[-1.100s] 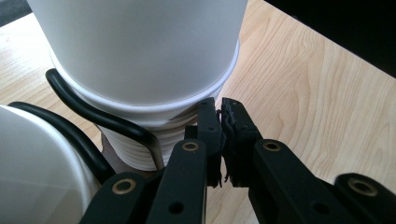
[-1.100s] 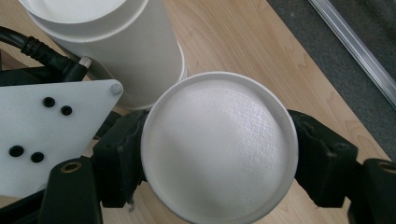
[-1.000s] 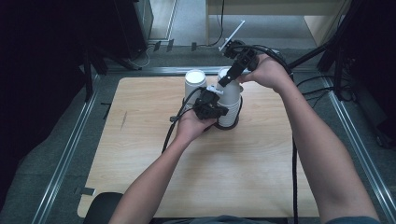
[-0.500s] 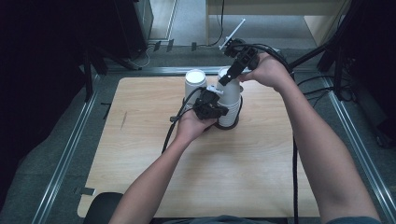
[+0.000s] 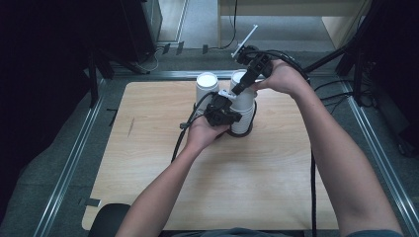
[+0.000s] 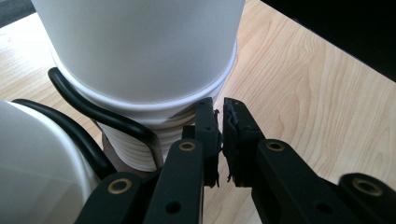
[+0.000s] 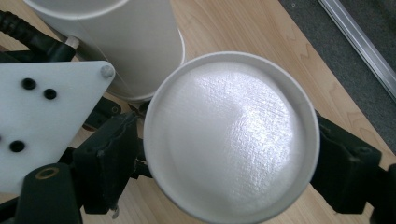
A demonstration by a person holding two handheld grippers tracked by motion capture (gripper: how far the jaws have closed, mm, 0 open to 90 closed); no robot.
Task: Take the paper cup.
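Right tool (image 7: pixel 224 154) still clamps the upturned top cup (image 7: pixel 231 135); left tool (image 6: pixel 219 135), nearly shut, stays at the stack (image 6: pixel 140 140).

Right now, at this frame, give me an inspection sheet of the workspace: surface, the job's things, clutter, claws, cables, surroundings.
Surface: light wooden table, bare in its near half.
Job's things: stack of upside-down white paper cups at the far middle; a second white cup stack beside it, to its left.
Clutter: nothing seen.
Claws: right claw has its jaws on either side of the top cup, gripping it by its sides. Left claw sits low at the stack's ribbed rims, jaws nearly together; whether they pinch a rim cannot be told.
Cables: black cable trails from the left claw; another runs along the right forearm.
Surroundings: metal rails beside the table, grey floor, dark equipment at left.
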